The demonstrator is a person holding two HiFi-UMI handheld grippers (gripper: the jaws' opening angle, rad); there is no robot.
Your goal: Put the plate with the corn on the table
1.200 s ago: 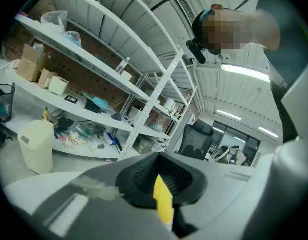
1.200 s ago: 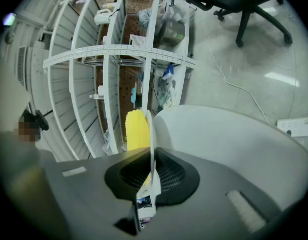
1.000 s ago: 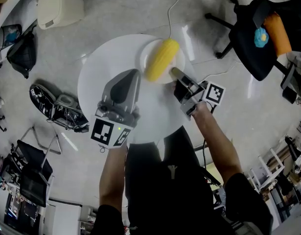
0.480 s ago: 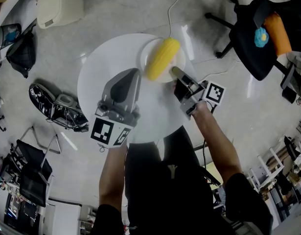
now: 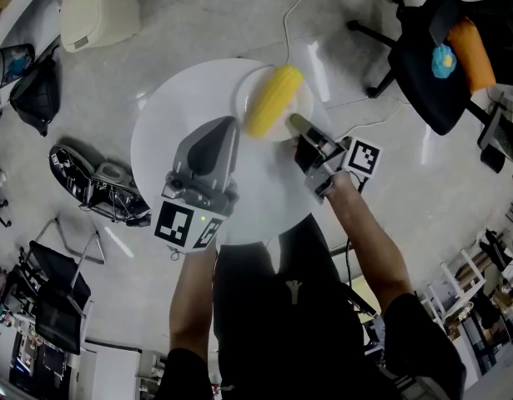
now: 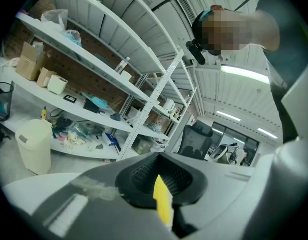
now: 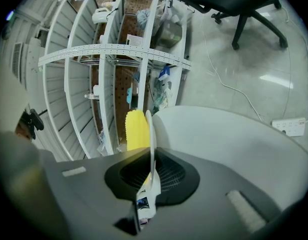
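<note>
A yellow corn cob [image 5: 273, 100] lies on a white plate [image 5: 305, 98] at the far right part of the round white table [image 5: 168, 132]. My right gripper [image 5: 296, 126] is shut on the plate's near rim. In the right gripper view the plate [image 7: 151, 129] stands edge-on between the jaws, with the corn [image 7: 135, 129] behind it and the table [image 7: 219, 134] beside it. My left gripper [image 5: 223, 124] hovers over the table's middle, left of the plate, shut with nothing in it. The left gripper view shows that gripper [image 6: 161, 184] pointing at shelves.
A black office chair [image 5: 440, 48] with an orange and a blue thing stands at the right. A beige bin [image 5: 98, 11] and a black bag [image 5: 39, 82] sit on the floor at the left. A white cable [image 5: 294, 15] runs past the table's far edge.
</note>
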